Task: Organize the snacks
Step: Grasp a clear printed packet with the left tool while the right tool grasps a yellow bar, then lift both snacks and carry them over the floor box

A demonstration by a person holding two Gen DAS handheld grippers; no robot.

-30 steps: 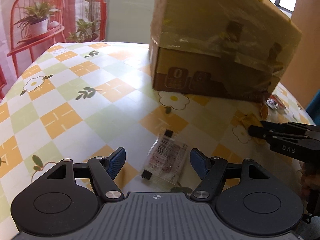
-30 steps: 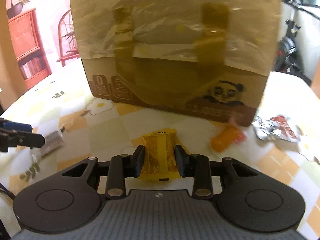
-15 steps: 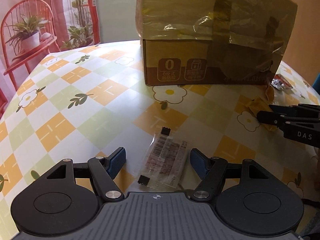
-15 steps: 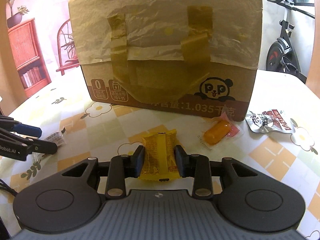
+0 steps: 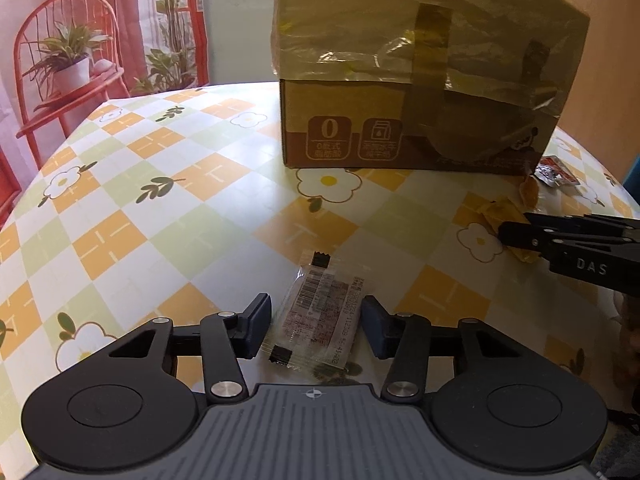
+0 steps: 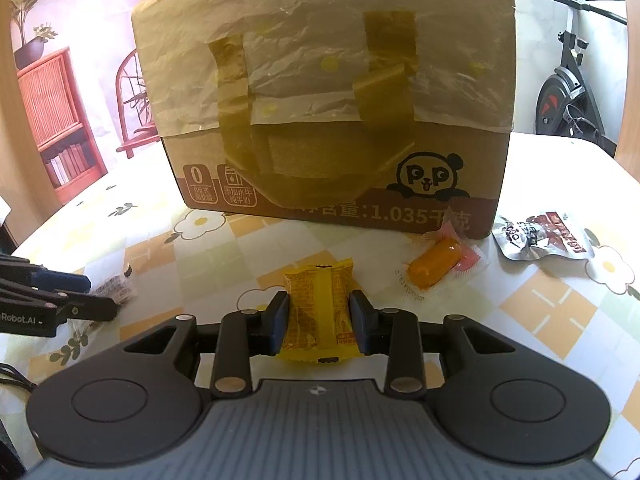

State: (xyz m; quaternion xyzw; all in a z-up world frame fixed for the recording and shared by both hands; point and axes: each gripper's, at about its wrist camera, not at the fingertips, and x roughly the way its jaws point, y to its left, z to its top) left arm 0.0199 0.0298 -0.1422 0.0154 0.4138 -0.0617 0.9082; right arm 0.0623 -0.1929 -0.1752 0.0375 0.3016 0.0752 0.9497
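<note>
My left gripper [image 5: 316, 326] is open with its fingers on either side of a clear snack packet with a barcode label [image 5: 320, 322] that lies on the table; the pads do not touch it. My right gripper [image 6: 319, 322] is shut on a yellow snack packet [image 6: 320, 308] and holds it just above the table. The left gripper also shows in the right wrist view [image 6: 94, 296], and the right gripper in the left wrist view [image 5: 508, 232]. A large taped cardboard box [image 6: 328, 120] stands behind both.
An orange sausage-shaped snack in clear wrap [image 6: 436, 266] and a silver and red packet [image 6: 540, 236] lie by the box's front right corner. The table has a flowered check cloth [image 5: 140, 200]. A red plant stand [image 5: 60, 72] is beyond the far left edge.
The left gripper's fingers have closed in around the clear packet. The right gripper has lifted slightly with the yellow packet still in it.
</note>
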